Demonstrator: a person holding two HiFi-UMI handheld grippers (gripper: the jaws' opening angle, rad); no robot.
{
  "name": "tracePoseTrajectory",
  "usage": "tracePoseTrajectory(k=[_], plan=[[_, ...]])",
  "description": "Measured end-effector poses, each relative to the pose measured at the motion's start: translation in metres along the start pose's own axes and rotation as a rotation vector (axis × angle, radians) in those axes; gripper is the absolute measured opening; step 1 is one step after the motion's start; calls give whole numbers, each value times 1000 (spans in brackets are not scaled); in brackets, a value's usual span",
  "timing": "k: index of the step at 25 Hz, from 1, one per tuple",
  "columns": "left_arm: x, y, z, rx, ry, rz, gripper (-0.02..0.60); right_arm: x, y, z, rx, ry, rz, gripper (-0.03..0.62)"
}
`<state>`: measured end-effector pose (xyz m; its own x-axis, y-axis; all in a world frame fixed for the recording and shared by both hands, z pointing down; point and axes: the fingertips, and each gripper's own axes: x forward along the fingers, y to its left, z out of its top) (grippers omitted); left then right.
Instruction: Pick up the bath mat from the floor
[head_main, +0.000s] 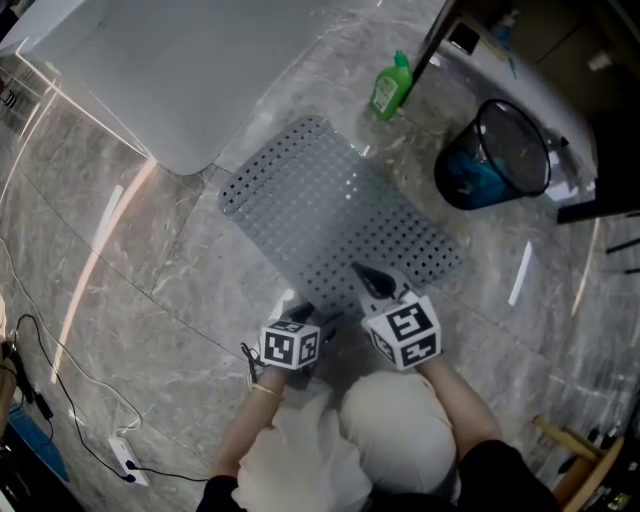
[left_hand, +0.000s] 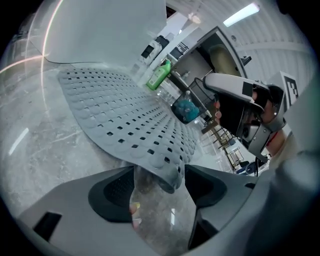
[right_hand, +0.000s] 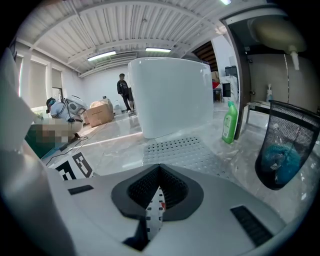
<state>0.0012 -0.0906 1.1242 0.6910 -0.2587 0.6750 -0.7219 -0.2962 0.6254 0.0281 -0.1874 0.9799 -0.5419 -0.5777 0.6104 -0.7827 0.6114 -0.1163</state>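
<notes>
- The grey perforated bath mat (head_main: 330, 215) is mostly flat on the marble floor (head_main: 150, 260), next to the white tub (head_main: 170, 70). Only its near edge is raised.
- The right gripper (right_hand: 158, 195) has its jaws pinched together on a thin strip of that edge.
- The left gripper (left_hand: 159, 187) has its jaws wide apart. The curled mat corner sits between them, but the pads aren't pressing on it.
- My worry is that one small pinch is carrying a floppy mat, so lifting now could pull it free.
- If the left closes off-centre, it may only nip the curl's tip.
- A dangling mat could also swipe the green bottle (head_main: 392, 85).
</notes>
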Motion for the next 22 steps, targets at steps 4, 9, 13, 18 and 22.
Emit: tracePoseTrajectory(k=[4,9,13,18,22], plan=[[11,1,1,12,8,5,319,-3,-3,-3,-11,7,-2,11],[18,-6,1,27,29,-39,217,-7,-13,-5,-10,5,-24,11],[14,-16,7,38,-14,-68,120,-9,-16,-7,-3,9,-33,11],[11,-25,17,130,-52,-35,33,-10,-14,-7,-9,3,-27,11],[6,-30,23,154,-68,-48,23,-10,-13,-6,-8,4,-29,11]])
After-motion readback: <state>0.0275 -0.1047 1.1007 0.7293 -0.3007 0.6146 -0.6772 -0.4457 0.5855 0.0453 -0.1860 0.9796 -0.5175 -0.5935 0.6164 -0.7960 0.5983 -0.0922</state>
